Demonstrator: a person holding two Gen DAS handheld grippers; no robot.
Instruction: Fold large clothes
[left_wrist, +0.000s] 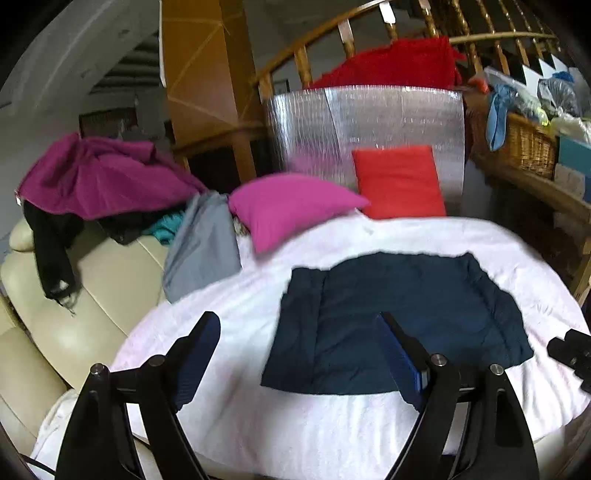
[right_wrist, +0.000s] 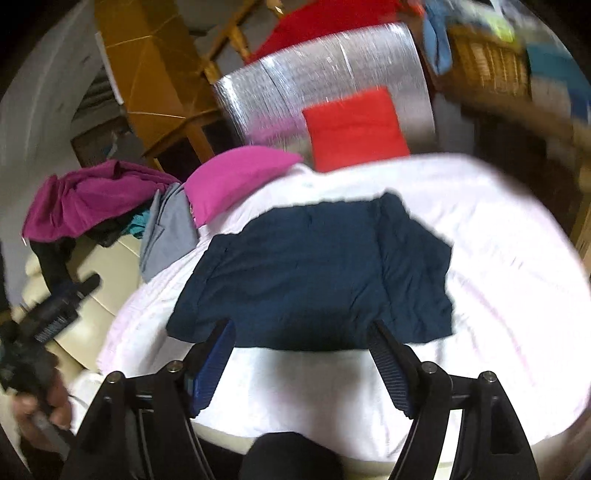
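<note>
My right tool (left_wrist: 572, 354) cut off by right edge of left view, jaw stance unreadable there. My left tool (right_wrist: 55, 310) smeared by motion in right view. Wicker basket (right_wrist: 487, 62) and contents blurred, items not identifiable. Dark clothes (left_wrist: 55, 254) under magenta garment (left_wrist: 99, 173) mostly hidden. Navy garment (right_wrist: 306, 269) near edge behind my fingers (right_wrist: 214, 358).

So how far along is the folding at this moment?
Done: the navy garment lies folded into a rectangle on the white sheet. In hand: nothing; left gripper and right gripper both open. Left: the grey garment and magenta pile on the cream sofa.
</note>
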